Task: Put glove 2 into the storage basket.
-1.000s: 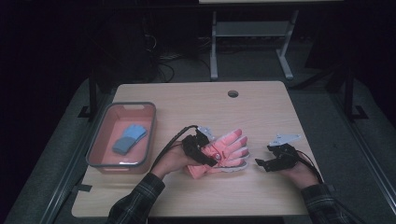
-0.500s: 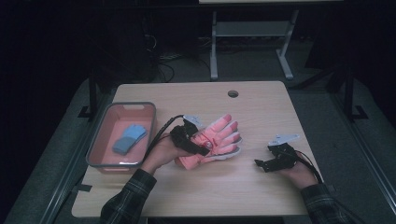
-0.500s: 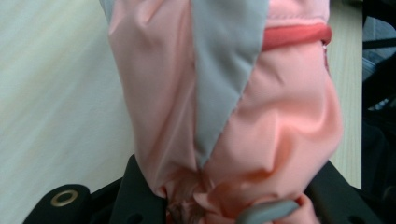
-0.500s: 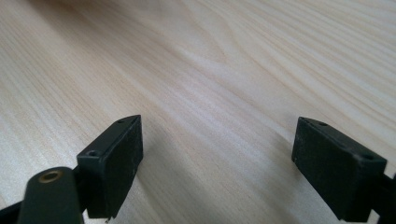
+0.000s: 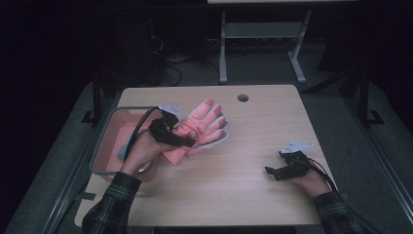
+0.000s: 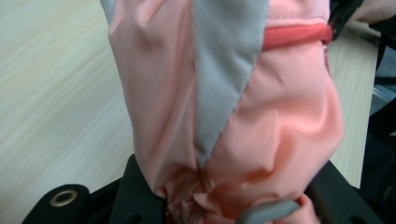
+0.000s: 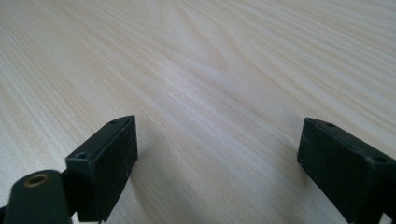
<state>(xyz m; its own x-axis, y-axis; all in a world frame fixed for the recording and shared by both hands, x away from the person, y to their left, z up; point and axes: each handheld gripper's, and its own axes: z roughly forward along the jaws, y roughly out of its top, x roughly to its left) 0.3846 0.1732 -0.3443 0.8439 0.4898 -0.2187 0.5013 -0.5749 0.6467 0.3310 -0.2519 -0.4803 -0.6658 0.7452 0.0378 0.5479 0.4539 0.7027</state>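
Left gripper (image 5: 182, 140) pinches the pink-and-grey glove (image 5: 202, 127) by its cuff, carrying it above the table's (image 5: 253, 180) left half beside the pink bin (image 5: 104, 146), likely bound for it, while the right gripper (image 5: 273, 171) rests, jaws just spreading wide, nothing between them.

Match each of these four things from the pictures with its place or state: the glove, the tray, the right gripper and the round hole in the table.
Things:
1. pink glove
2. tray
3. right gripper
4. round hole

Places or states:
A. near the table's far edge
B. jaws open, nothing between them
C. clamped in the left gripper
D. at the table's left side

Pairs: 1-C, 2-D, 3-B, 4-A
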